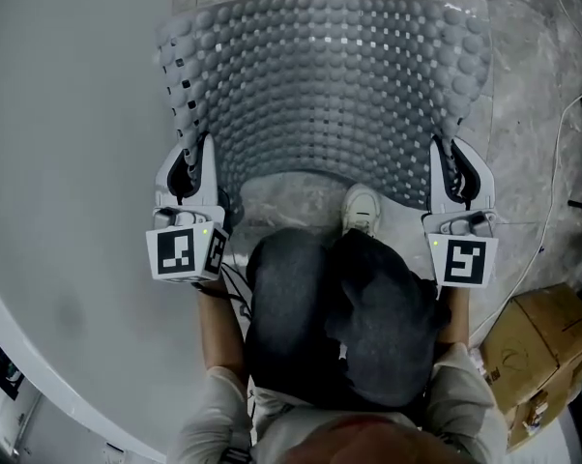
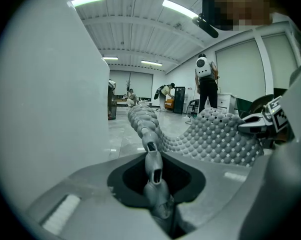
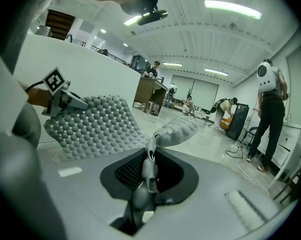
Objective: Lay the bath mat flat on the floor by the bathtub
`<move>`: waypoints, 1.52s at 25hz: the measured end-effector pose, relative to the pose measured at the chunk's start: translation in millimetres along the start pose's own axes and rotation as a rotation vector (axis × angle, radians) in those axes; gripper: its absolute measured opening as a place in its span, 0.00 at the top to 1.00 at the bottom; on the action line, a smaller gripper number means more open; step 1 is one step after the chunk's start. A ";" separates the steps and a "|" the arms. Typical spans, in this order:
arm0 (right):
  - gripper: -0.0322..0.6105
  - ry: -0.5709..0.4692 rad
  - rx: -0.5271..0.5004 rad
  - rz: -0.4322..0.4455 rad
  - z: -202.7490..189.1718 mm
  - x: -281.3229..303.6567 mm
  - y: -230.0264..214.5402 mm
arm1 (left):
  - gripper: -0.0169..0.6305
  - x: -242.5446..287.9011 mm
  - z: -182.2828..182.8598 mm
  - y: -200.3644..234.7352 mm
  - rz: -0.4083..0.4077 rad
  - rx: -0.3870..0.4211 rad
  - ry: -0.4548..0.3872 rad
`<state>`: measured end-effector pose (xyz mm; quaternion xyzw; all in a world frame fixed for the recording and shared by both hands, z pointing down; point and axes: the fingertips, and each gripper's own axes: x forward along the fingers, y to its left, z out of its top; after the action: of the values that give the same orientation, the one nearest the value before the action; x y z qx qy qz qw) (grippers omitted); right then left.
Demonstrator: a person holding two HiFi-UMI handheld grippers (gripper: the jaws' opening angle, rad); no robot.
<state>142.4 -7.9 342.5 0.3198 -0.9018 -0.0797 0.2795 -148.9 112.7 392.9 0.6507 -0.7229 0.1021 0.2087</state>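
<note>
Beside the bathtub (image 1: pixel 69 162) at frame left, left gripper (image 1: pixel 196 165) and right gripper (image 1: pixel 449 165) pinch the half-laid bath mat (image 1: pixel 330 85); next, probably lower and release.

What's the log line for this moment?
left claw: shut on bath mat edge | right claw: shut on bath mat edge | bath mat: near edge lifted, not flat | bathtub: at left

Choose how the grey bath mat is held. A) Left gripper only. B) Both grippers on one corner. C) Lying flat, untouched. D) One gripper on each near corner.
D: the left gripper and right gripper each pinch a separate near corner of the bath mat.
</note>
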 end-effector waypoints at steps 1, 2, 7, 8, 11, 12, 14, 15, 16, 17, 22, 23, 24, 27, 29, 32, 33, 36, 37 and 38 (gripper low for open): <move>0.88 0.000 0.000 -0.002 -2.7 0.6 -0.3 | 0.89 1.0 -0.6 0.5 0.002 0.005 0.003; 0.88 0.001 0.002 -0.004 -5.5 1.3 -0.8 | 0.89 2.1 -0.7 0.1 -0.001 0.013 0.002; 0.88 -0.001 0.003 -0.006 -16.2 6.5 -5.3 | 0.89 6.4 -4.9 -1.2 -0.002 0.031 0.001; 0.88 -0.004 0.001 -0.005 -17.6 7.9 -5.8 | 0.89 7.2 -6.6 -0.7 -0.002 0.034 0.002; 0.87 0.001 0.006 -0.005 -23.4 10.4 -7.4 | 0.89 9.3 -8.5 1.1 -0.001 0.038 0.007; 0.87 0.004 0.004 -0.005 -24.8 10.7 -8.4 | 0.89 9.7 -8.1 0.9 -0.001 0.040 0.009; 0.87 0.001 0.001 -0.006 -24.3 10.2 -9.1 | 0.89 9.0 -7.2 0.4 -0.001 0.045 0.013; 0.87 -0.002 0.004 -0.007 -23.5 9.3 -8.4 | 0.89 8.2 -7.1 0.6 0.001 0.048 0.015; 0.87 -0.001 0.008 -0.008 -23.0 8.2 -7.3 | 0.89 7.7 -7.1 1.2 0.005 0.051 0.018; 0.87 0.000 0.011 -0.009 -23.0 7.4 -6.1 | 0.89 7.8 -7.1 2.3 0.012 0.052 0.023; 0.87 0.022 -0.008 -0.006 -28.0 9.2 -3.3 | 0.89 10.9 -12.1 7.7 0.012 0.073 0.025; 0.87 0.026 -0.008 -0.006 -27.9 8.6 -3.5 | 0.89 10.0 -9.8 7.6 0.017 0.073 0.028; 0.87 0.029 -0.004 -0.006 -27.3 7.5 -3.7 | 0.89 8.2 -6.9 7.4 0.023 0.074 0.032; 0.87 0.038 0.015 -0.008 -24.4 4.6 -4.5 | 0.89 2.3 -1.2 5.8 0.026 0.084 0.040; 0.87 0.047 0.023 -0.010 -24.0 6.0 -4.4 | 0.89 3.0 -2.5 6.3 0.019 0.088 0.045; 0.87 0.063 0.009 -0.009 -27.4 12.8 2.0 | 0.89 6.4 -13.2 13.4 0.014 0.090 0.052; 0.87 0.072 -0.001 -0.008 -30.3 15.8 4.5 | 0.89 8.3 -17.8 15.9 0.016 0.088 0.054; 0.87 0.095 -0.022 -0.011 -40.3 24.0 6.3 | 0.89 17.4 -27.7 18.2 0.017 0.085 0.062; 0.87 0.101 -0.024 -0.011 -42.2 26.0 6.3 | 0.89 19.6 -28.7 18.6 0.018 0.085 0.065; 0.87 0.106 -0.025 -0.009 -43.0 27.6 6.8 | 0.89 20.7 -29.0 19.6 0.020 0.086 0.069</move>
<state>145.0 -18.2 392.9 0.3243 -0.8831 -0.0754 0.3304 -164.6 108.9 430.1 0.6481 -0.7166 0.1573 0.2043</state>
